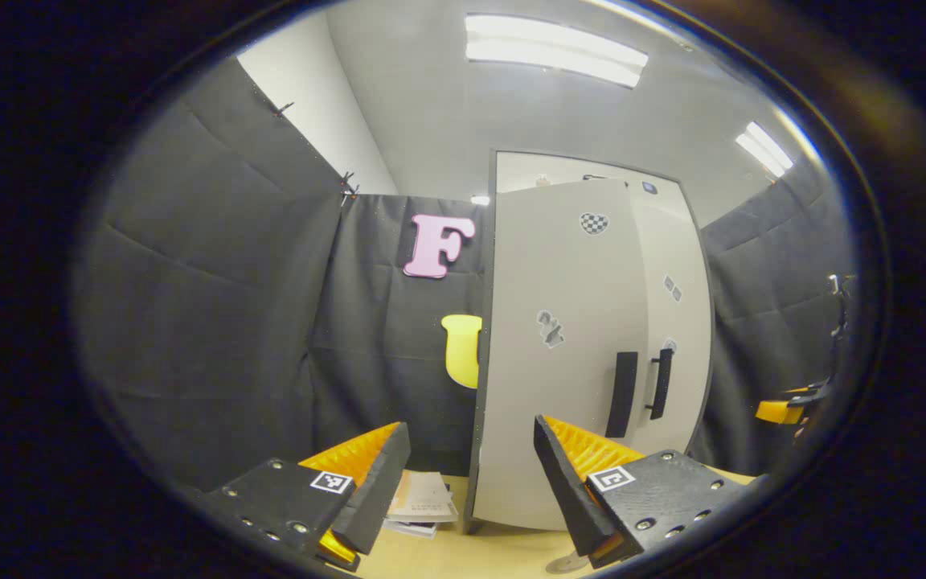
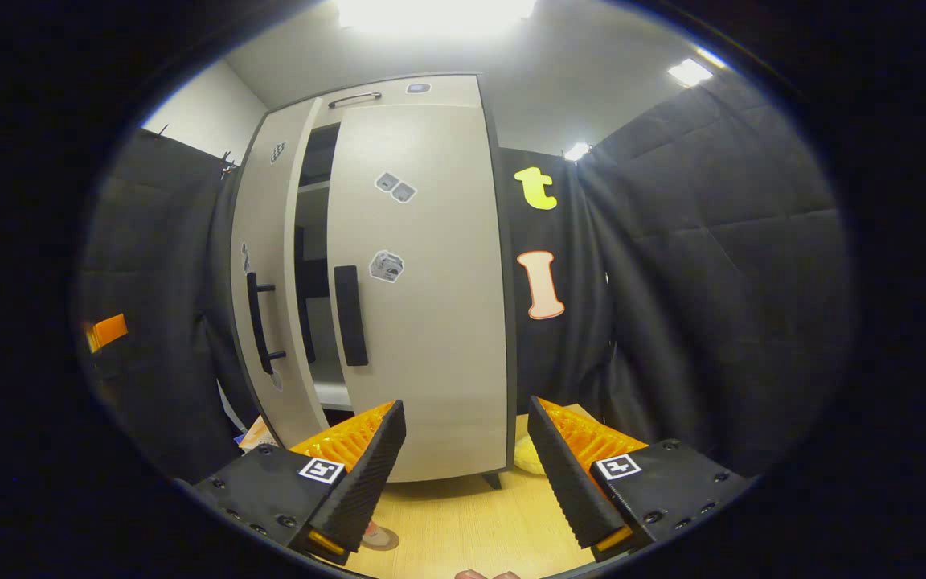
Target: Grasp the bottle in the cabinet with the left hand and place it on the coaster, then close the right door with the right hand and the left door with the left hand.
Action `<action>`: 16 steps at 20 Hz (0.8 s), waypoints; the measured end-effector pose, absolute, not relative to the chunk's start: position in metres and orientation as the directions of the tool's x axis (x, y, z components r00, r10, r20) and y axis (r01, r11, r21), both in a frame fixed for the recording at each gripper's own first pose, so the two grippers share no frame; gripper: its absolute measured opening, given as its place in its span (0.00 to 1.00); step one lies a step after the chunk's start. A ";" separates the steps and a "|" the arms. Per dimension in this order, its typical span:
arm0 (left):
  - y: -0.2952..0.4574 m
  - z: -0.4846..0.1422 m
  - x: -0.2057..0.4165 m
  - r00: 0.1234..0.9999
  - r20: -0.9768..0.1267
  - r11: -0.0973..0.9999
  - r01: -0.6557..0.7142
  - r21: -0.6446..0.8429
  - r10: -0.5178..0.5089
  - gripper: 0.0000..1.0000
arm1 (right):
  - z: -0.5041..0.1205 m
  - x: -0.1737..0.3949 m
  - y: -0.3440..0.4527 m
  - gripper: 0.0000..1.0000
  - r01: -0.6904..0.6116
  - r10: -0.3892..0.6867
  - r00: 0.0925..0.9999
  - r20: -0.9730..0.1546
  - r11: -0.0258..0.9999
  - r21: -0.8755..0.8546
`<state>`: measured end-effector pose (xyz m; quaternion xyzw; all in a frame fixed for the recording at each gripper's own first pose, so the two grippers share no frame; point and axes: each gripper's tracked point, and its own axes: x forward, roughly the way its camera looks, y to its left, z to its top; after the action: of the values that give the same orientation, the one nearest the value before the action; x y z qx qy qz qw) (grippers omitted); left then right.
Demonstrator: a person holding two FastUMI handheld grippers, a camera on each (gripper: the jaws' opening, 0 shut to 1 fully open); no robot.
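Both grippers spread, holding nothing. Left gripper (image 1: 471, 474) sits just in front of the left door (image 1: 559, 346), which is ajar, tall axis upright, handle (image 1: 622, 394) ahead-right, likely lined up for the push. Right gripper (image 2: 467, 450) faces the right door (image 2: 423, 305), looks nearly shut; dark gap ahead-left. Bottle can't be made out; coaster (image 2: 381, 537) maybe below its left finger.

The left gripper view looked from low over the pale wooden tabletop (image 1: 463, 555) toward the tall beige cabinet (image 1: 567, 338), near its left door. The right gripper view faced that cabinet (image 2: 423, 281) from its right front, also low and close. Both shared the cabinet's doors and black handles.
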<state>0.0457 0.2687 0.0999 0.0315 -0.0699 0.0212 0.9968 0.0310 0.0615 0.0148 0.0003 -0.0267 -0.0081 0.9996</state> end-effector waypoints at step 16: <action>0.270 0.062 0.060 0.999 0.046 1.000 -0.017 0.018 0.017 0.90 | 0.036 0.021 0.075 0.97 0.066 -0.065 0.987 0.144 0.998 -0.001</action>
<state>0.0596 0.2700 0.0620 0.0090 -0.0230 0.0085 0.9997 0.0211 0.0752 0.0363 -0.0030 -0.0722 -0.0328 0.9968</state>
